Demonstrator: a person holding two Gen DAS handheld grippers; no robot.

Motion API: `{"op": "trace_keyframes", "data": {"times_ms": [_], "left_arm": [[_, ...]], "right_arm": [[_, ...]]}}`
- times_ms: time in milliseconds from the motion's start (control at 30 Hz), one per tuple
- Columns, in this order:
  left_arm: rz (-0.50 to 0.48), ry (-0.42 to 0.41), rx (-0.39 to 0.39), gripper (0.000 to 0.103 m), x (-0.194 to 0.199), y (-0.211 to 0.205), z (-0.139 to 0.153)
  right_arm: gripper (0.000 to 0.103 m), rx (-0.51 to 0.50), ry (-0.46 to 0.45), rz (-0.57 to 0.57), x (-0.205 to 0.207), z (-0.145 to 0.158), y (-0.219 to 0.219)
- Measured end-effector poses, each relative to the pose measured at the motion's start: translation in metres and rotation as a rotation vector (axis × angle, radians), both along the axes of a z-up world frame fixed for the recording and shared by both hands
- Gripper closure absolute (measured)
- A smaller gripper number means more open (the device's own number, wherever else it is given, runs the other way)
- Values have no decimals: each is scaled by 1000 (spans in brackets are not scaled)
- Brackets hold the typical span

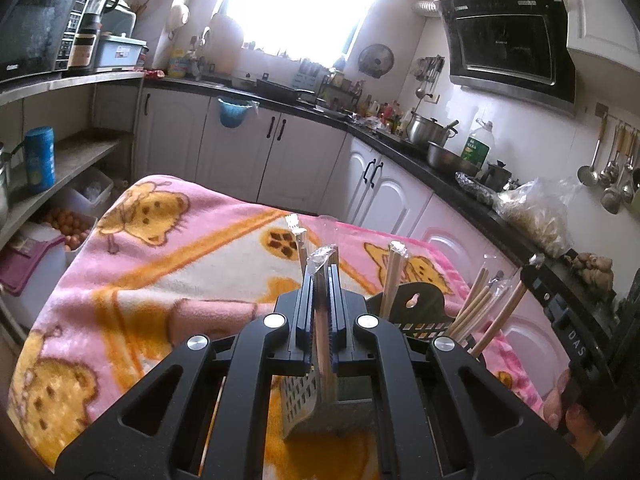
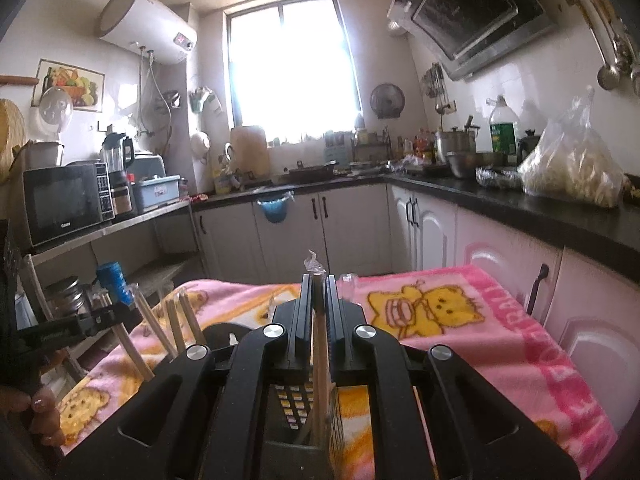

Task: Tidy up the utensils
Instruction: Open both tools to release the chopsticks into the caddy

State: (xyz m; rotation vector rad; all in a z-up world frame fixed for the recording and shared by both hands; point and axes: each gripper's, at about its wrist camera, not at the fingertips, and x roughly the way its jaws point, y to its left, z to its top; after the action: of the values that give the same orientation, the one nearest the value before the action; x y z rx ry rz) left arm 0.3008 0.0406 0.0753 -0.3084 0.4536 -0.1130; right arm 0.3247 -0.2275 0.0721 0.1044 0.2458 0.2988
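My left gripper (image 1: 321, 276) is shut on a plastic-wrapped pair of chopsticks (image 1: 320, 320) held upright, its lower end in the grey slotted compartment (image 1: 304, 404) of a utensil holder. My right gripper (image 2: 319, 284) is shut on another wrapped pair of chopsticks (image 2: 320, 356), also upright, over a slotted holder compartment (image 2: 294, 404). Several more wrapped chopsticks stand in the black holder (image 1: 424, 300), in the left wrist view (image 1: 478, 312) and in the right wrist view (image 2: 168, 328). The other gripper shows at the right edge of the left view (image 1: 560, 304).
The holder stands on a table under a pink cartoon blanket (image 1: 160, 264). White cabinets with a black counter (image 2: 520, 208) run along the back and right, with pots, bottles and a food bag (image 2: 572, 168). Shelves with a microwave (image 2: 64, 200) stand at the left.
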Motion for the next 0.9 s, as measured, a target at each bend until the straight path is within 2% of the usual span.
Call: {"op": "trace_keyframes", "data": {"times_ms": [133,233,633,900], "left_arm": [[0,9,-3,102,1,0,-2],[-1,15,-4,102,1,-1,-4],[-3,34,-13,101,-3,-1,-8],[0,36,-24,79,-10,0,-9]], "right_arm": [[92,29,46,8,0,-4,-4],[81,50,71,17,-2,-5,-7],[64,62,106,23,-16,-6,-16],[56,63,128,30,-26,-10,-20]]}}
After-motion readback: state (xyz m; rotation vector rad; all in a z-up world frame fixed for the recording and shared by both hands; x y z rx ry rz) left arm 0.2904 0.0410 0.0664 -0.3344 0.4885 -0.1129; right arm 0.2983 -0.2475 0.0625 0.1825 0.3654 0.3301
